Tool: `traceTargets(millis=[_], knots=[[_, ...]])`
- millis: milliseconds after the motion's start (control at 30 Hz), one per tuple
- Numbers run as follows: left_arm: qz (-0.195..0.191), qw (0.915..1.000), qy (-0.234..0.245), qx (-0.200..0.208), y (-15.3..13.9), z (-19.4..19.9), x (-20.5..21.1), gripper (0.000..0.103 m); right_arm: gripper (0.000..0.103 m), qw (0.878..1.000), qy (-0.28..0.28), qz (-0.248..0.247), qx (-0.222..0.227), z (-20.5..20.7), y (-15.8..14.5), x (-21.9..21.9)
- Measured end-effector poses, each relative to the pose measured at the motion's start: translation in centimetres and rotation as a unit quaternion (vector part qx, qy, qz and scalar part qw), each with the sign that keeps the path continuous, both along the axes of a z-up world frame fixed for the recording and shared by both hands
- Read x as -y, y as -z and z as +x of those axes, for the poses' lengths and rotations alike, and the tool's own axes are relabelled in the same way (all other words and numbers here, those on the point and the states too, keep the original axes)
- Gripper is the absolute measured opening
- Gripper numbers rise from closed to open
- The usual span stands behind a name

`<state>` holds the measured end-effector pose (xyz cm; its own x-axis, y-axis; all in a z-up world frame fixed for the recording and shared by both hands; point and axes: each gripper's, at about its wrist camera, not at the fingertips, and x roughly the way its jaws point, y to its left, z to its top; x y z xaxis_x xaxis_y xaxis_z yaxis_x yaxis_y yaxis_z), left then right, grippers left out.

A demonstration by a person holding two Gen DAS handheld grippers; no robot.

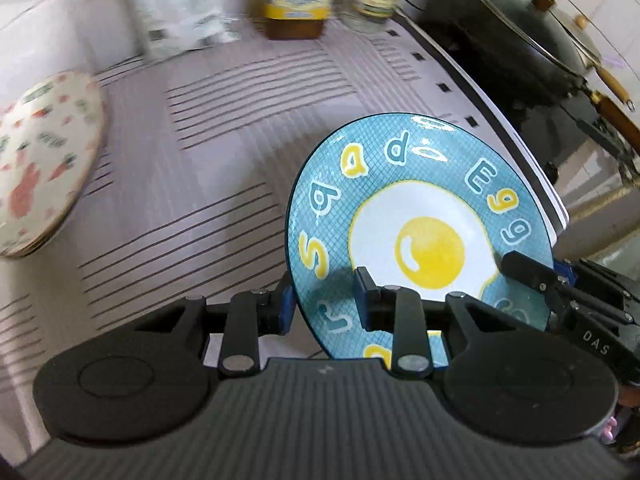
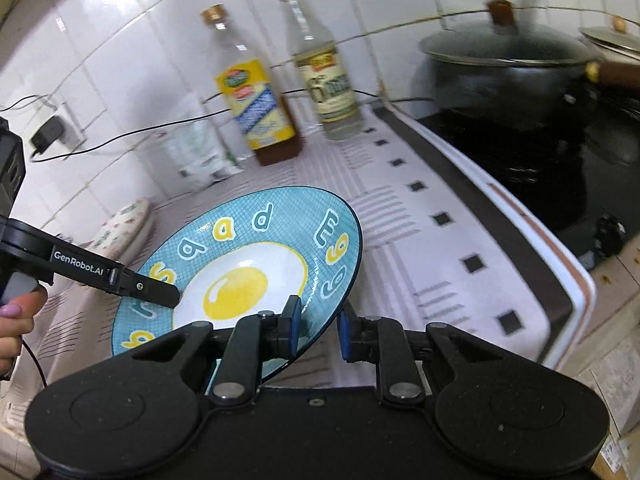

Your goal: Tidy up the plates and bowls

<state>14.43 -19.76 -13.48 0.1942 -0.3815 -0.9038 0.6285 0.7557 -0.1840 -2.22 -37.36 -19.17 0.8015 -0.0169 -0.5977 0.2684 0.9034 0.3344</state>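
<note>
A blue plate [image 1: 416,208] with a fried-egg picture and letters is held tilted above the striped counter; it also shows in the right wrist view [image 2: 256,248]. My left gripper [image 1: 324,300] has its two fingers on either side of the plate's near rim, closed on it. My right gripper [image 2: 318,328] grips the plate's other rim the same way. Each gripper shows in the other's view, the right one [image 1: 532,276] and the left one [image 2: 152,292]. A stack of white plates with carrot and rabbit print [image 1: 44,160] sits at the left, also seen from the right wrist [image 2: 120,228].
Two bottles [image 2: 256,92] [image 2: 324,64] and a plastic bag [image 1: 176,8] stand by the tiled wall. A black lidded pot [image 2: 508,64] sits on the stove [image 2: 560,168] to the right. A cable and plug [image 2: 48,132] hang on the wall.
</note>
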Motion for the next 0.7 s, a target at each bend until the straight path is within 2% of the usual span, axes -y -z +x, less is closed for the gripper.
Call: traceTargets(millis=[267, 533, 600, 700], knots=[[-0.009, 0.9976, -0.063, 0.027, -3.4, 0.3, -6.7, 0.028, 0.024, 0.997, -0.074, -0.003, 0.014, 2.6, -2.5, -3.6], [-0.021, 0.9904, -0.116, 0.073, -6.1, 0.8, -13.2, 0.028, 0.024, 0.986, -0.158, -0.019, 0.047, 6.3, -4.8, -7.3], [-0.018, 0.9878, -0.128, 0.087, -6.5, 1.0, -14.5, 0.029, 0.024, 0.983, -0.176, -0.013, 0.052, 7.3, -5.2, -8.3], [-0.010, 0.9843, -0.146, 0.099, -6.5, 1.8, -16.2, 0.029, 0.023, 0.980, -0.188, 0.023, 0.055, 9.2, -5.3, -9.2]])
